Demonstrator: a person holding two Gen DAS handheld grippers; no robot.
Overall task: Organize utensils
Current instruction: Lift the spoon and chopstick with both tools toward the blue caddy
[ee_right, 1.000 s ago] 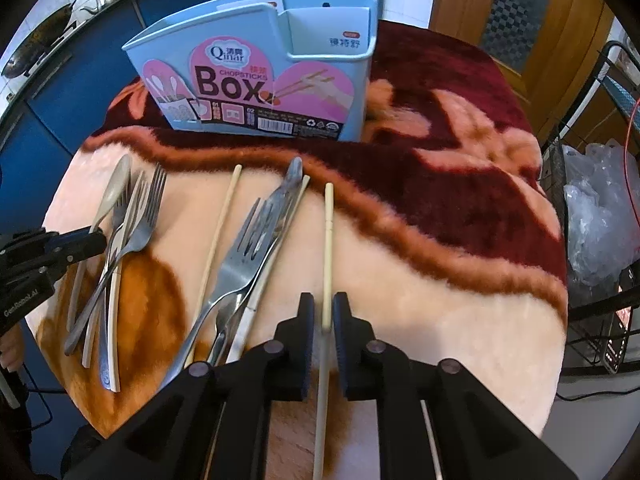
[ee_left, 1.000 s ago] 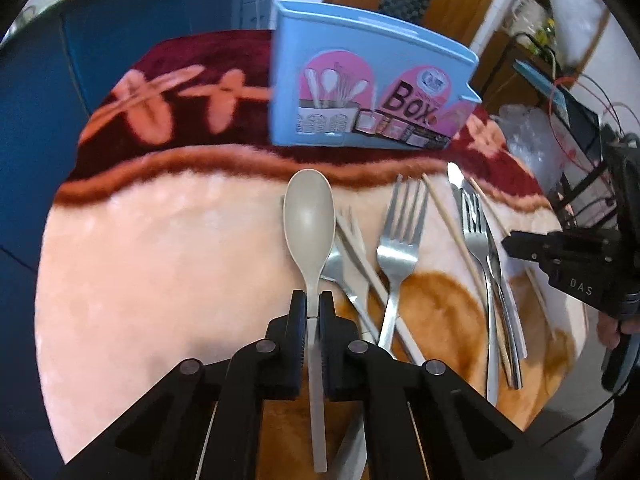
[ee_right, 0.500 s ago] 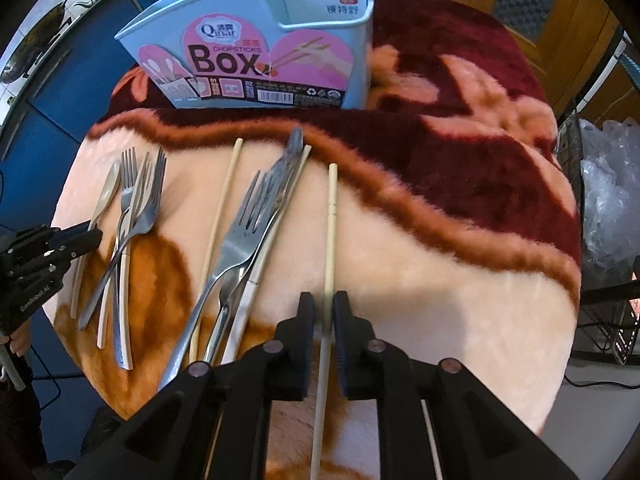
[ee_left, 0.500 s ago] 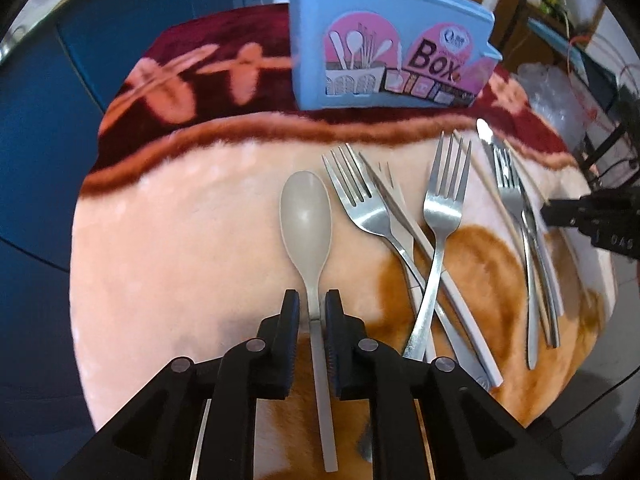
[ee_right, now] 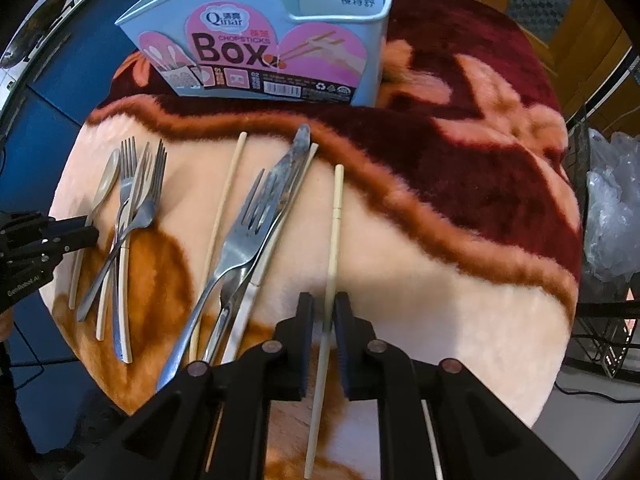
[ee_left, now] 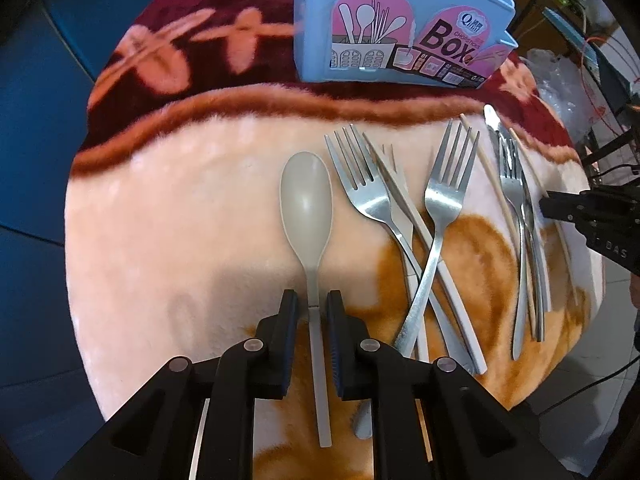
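Since a second ago the left tongs [ee_left: 311,307] have parted slightly, their pads now flanking the spoon [ee_left: 306,208] handle with slim gaps at lower centre. Right tongs [ee_right: 323,307] stay nearly closed around the chopstick [ee_right: 333,240], lower centre.

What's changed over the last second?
The left gripper has just been opening, its fingers letting go of the spoon, which now lies beside the forks, no longer over one. The right gripper stays shut on the chopstick; the box is unmoved.
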